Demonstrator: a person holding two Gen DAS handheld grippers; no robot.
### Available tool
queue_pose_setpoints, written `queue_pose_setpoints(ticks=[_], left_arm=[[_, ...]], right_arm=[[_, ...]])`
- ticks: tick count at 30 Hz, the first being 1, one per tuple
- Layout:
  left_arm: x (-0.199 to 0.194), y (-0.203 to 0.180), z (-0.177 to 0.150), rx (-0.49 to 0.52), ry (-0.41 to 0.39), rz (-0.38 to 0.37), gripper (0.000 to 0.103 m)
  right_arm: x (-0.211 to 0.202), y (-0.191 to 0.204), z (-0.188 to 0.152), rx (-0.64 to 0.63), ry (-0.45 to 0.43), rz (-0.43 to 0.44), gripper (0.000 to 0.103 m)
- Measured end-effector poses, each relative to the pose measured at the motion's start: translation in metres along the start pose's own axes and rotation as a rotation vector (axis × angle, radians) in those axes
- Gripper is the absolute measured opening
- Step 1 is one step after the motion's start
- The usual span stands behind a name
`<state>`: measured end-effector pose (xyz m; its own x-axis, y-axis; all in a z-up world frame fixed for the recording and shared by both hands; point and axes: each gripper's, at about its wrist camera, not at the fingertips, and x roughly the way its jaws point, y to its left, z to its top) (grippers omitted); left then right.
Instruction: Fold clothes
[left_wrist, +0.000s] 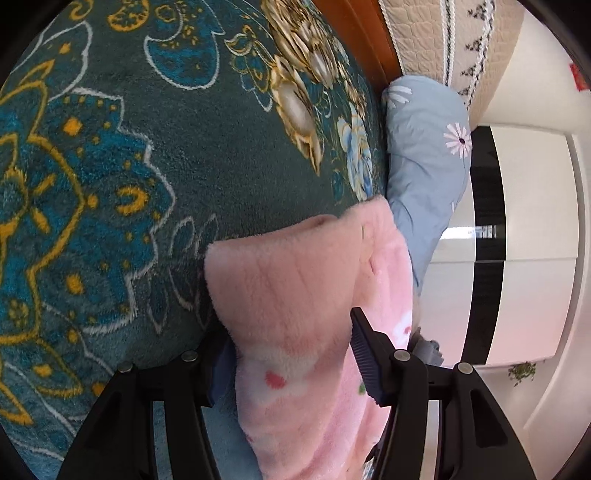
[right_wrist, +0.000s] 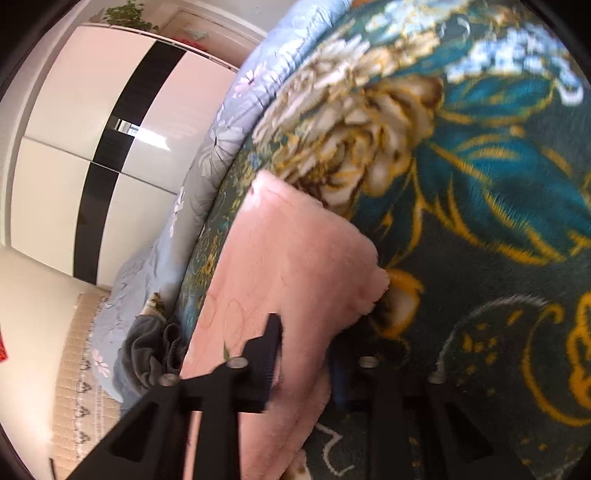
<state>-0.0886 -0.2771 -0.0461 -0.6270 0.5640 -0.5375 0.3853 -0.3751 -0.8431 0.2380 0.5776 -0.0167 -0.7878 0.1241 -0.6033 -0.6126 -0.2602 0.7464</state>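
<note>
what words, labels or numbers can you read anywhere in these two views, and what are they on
None can be read.
Pink fleece garment: only printed shapes, no letters.
Teal blanket: flower pattern only.
Blue bedding: daisy print only.
Red thing on the wall: may carry marks, but too small and cut off to read.
White wardrobe: no label visible.

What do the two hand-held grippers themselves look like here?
Both are matte black. The left gripper has angular linkage arms with round silver pivot bolts and a dark ribbed pad on the finger that shows. The right gripper is built the same: black arms, silver bolts, ribbed pad. No cables, markings, hands or sleeves show.
</note>
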Motion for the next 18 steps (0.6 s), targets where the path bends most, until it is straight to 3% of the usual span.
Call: queue_pose_setpoints(ticks=[2,5,8,10,12,14,16,18], left_arm=[[0.001,-0.008,0.0,0.034,-0.003,0.065,0.038],[0.001,-0.02,0.0,0.082,-0.006,0.15,0.02],[-0.013,-0.042,0.005,0.119,-0.028,0.113,0.016],[-0.035,-0.071,0.008,0.217,-0.057,0.056,0.015],[-0.057,-0.099,0.008,0.318,-0.081,-0.033,0.015],[-0.08,-0.103,-0.001,0.393,-0.097,-0.089,0.016],[-0.087,-0.084,-0.005,0.463,-0.091,0.004,0.016],[-0.088,-0.049,-0.005,0.456,-0.044,0.107,0.016]], right_arm=[[0.0,0.001,0.0,-0.008,-0.001,0.004,0.017],[0.003,0.006,-0.001,-0.03,-0.004,-0.011,0.015],[0.001,0.011,0.005,-0.007,0.0,-0.003,0.013],[-0.01,0.02,0.013,-0.011,-0.018,0.037,0.011],[-0.034,0.038,0.019,-0.068,-0.057,0.133,0.01],[-0.065,0.052,0.012,-0.204,-0.115,0.181,0.01],[-0.076,0.039,0.002,-0.238,-0.118,0.135,0.01],[-0.069,0.003,-0.004,-0.149,-0.047,0.057,0.01]])
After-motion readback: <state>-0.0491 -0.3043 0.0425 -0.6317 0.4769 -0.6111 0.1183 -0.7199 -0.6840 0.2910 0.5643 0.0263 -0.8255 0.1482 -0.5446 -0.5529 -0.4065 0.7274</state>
